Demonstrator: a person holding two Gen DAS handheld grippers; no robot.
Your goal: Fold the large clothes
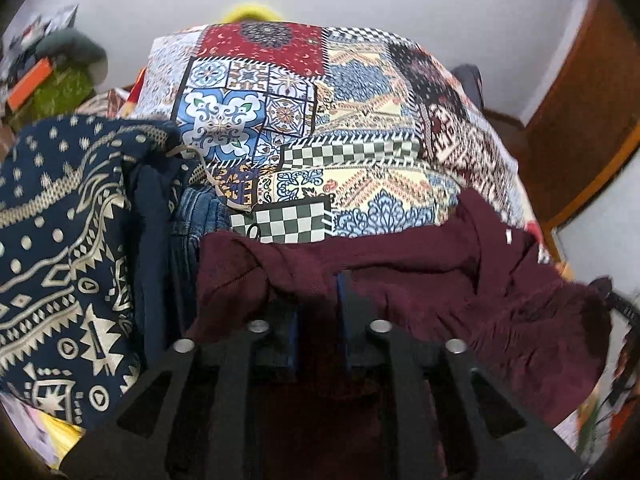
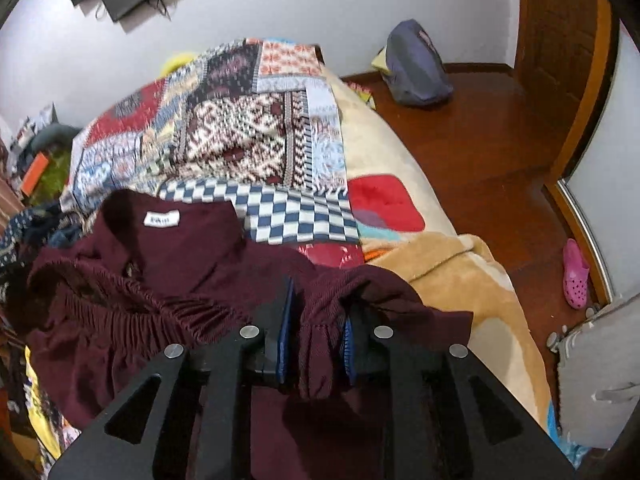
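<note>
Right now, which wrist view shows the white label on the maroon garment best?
The right wrist view: the white label lies face up on the maroon garment, unobstructed, though its print is unreadable. The left wrist view shows only a small white fleck near the garment's right edge; whether it is that label I cannot tell.

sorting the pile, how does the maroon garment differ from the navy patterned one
The maroon garment is plain, with a white label; the navy garment carries a cream geometric print. The maroon one lies between both grippers' jaws; the navy one lies untouched, heaped to the left. Both are crumpled on the bed.
</note>
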